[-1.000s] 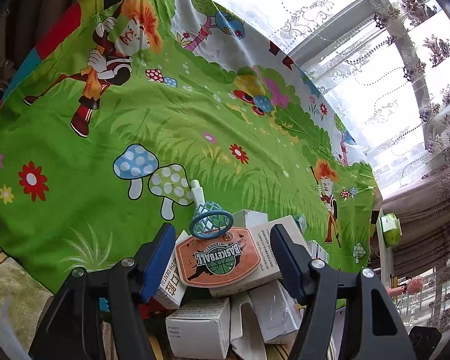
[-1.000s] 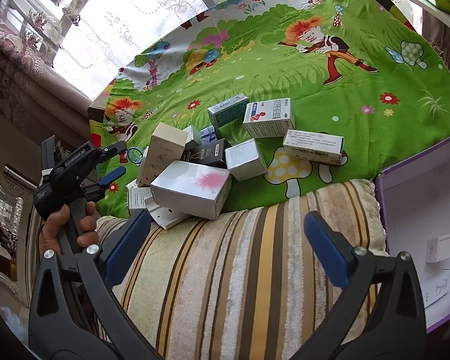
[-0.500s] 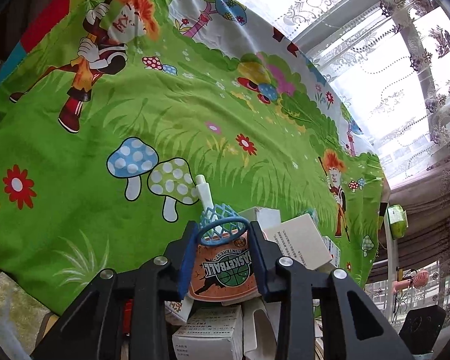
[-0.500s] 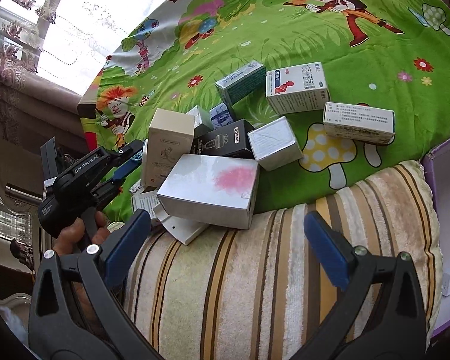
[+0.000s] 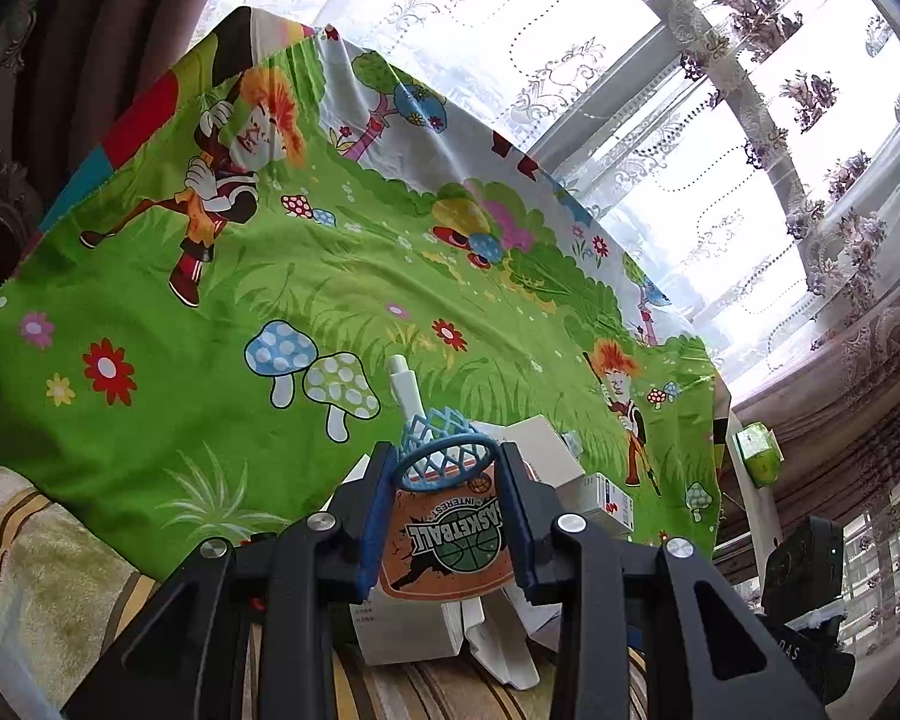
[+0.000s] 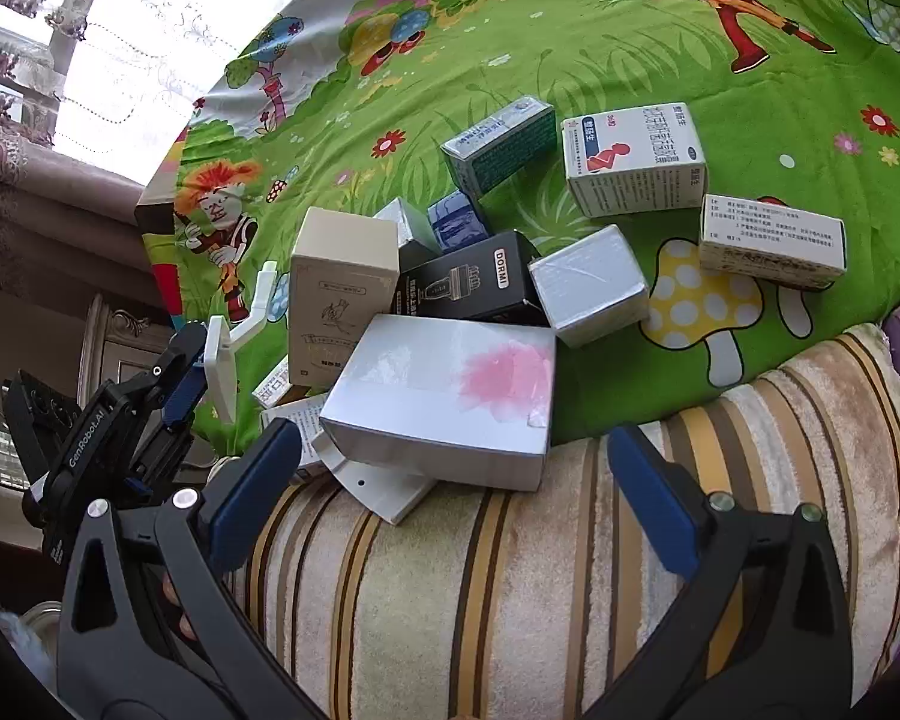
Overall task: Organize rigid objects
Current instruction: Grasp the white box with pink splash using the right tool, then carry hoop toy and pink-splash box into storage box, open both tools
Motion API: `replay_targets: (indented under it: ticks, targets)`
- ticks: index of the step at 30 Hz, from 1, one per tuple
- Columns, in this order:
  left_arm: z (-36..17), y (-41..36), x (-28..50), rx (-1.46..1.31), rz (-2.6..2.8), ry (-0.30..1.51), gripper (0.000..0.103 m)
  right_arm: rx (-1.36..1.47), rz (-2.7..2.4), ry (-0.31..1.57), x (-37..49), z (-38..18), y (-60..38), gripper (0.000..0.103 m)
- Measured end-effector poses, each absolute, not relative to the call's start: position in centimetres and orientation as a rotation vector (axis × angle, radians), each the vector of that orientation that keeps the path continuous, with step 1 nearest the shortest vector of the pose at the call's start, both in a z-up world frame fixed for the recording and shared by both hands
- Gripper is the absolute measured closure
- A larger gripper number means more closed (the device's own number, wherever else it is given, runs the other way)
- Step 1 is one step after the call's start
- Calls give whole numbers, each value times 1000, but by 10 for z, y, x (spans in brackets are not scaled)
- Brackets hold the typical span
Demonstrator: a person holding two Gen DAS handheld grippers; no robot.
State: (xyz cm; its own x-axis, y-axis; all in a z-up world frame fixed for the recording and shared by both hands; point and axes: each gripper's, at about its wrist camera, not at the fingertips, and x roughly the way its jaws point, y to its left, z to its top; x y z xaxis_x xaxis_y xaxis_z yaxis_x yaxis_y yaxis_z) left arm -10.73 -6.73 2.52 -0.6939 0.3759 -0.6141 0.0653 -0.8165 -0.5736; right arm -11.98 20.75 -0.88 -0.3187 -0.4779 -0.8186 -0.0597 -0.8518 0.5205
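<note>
The toy basketball hoop (image 5: 447, 531), an orange backboard with a blue net, sits clamped between the blue pads of the left gripper (image 5: 447, 516), lifted just above the near edge of a pile of boxes (image 6: 450, 312). The pile lies on a green cartoon cloth (image 5: 270, 276), where it meets a striped towel (image 6: 510, 588). The right gripper (image 6: 450, 498) hangs over the towel, jaws spread wide and holding nothing, just near of a silver box with a pink blotch (image 6: 444, 396).
</note>
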Motion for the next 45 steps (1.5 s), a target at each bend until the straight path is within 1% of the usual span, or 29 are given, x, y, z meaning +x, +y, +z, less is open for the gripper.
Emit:
replay_targets:
  ticks: [9,20,23,24,26,28,37,45]
  targets:
    - [37,-59,-72,-1023,2641,-781,68,1693,-2244,-660,-129,-19,192,0]
    - [37,-49,-55,-1005,2633,-733,68,1723,-2249,-607,-134,-30,180,0]
    - [37,-46,-51,-1004,2633,-724,68,1732,-2240,-566,-134,-34,176,0]
    - [37,-45,-50,-1004,2633,-719,68,1727,-2237,-543,-133,-33,174,1]
    - [37,-43,-49,-1005,2631,-712,68,1701,-2257,-507,-130,-30,174,6]
    - [37,-41,-48,-1007,2627,-705,68,1675,-2271,-495,-126,-27,176,8]
    - [38,-30,-40,-1004,2611,-677,68,1576,-2315,-512,-106,-16,194,9]
    - [44,0,-30,-999,2548,-615,68,1452,-2451,-539,-63,5,243,9]
